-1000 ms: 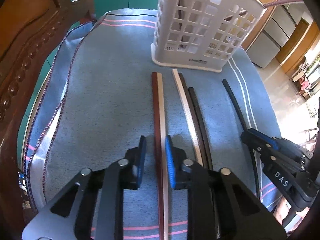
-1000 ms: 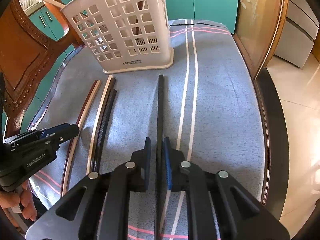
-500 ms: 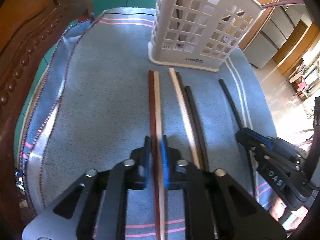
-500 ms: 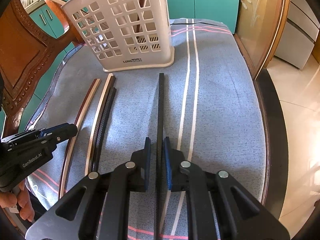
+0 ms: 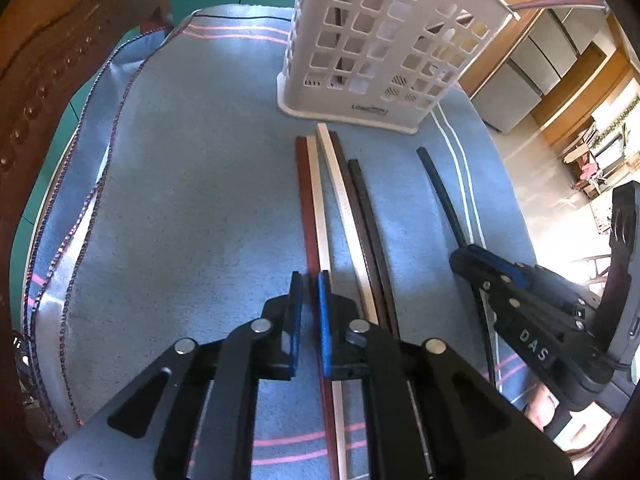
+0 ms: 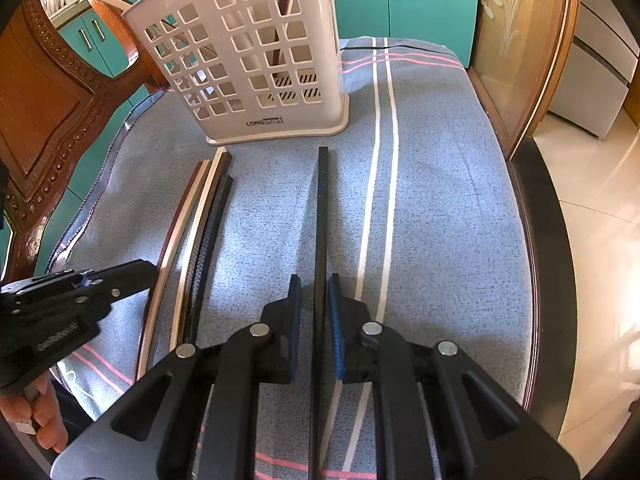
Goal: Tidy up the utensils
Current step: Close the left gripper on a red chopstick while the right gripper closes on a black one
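Several long flat sticks lie side by side on the blue cloth (image 5: 180, 200), in front of a white lattice basket (image 5: 360, 40) (image 6: 248, 40). My left gripper (image 5: 309, 280) is shut on the near part of the red-brown and cream pair of sticks (image 5: 311, 200), which lies flat. My right gripper (image 6: 314, 280) is shut on a single black stick (image 6: 322, 208) that lies apart to the right. The other view of each shows the same: the right gripper (image 5: 460, 254) sits on the black stick (image 5: 440, 192), and the left gripper (image 6: 148, 270) sits by the pair (image 6: 176, 240).
A cream stick (image 5: 340, 192) and dark sticks (image 5: 364, 200) lie loose between the two held ones. A carved wooden chair (image 5: 48, 60) stands at the left. The table's dark edge (image 6: 552, 280) runs along the right, with tiled floor beyond. A hand (image 6: 36, 416) shows low on the left.
My left gripper's jaws closed from an open gap onto the red-brown and cream pair. The right gripper and its black stick have stayed as they were.
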The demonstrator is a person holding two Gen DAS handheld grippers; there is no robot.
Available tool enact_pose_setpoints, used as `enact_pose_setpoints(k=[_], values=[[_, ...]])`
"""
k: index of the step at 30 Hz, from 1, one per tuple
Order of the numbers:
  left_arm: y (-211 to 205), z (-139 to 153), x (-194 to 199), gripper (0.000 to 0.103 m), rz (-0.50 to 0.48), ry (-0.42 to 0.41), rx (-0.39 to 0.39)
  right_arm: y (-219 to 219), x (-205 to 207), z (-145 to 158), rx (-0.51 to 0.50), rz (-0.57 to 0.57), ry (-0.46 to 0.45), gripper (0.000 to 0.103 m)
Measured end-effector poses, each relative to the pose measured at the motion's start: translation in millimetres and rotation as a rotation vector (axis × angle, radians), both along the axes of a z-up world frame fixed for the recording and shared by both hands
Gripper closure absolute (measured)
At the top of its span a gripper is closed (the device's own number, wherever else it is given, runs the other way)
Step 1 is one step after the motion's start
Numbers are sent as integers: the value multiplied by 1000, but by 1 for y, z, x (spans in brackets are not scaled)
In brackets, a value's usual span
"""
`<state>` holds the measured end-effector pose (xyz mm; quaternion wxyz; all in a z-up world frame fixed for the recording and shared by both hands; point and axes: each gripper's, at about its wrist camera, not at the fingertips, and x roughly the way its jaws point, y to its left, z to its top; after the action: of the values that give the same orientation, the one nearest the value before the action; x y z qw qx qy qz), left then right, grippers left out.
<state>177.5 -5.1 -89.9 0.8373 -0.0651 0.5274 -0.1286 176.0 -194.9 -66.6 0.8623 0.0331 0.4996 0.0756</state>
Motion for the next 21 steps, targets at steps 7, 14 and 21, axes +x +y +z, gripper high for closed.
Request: enact_pose_setpoints(k=[7,14,21], values=[[-9,-2,0,84,-1,-17,71,-2,-2,0,5,11,0,84],[-23,-1,-4,85,-6,-43,130,1,-2,-1,5,17,-5,78],[-8,-2,-4,96,3,-14,83,3,-4,0,-2,43,9,92]])
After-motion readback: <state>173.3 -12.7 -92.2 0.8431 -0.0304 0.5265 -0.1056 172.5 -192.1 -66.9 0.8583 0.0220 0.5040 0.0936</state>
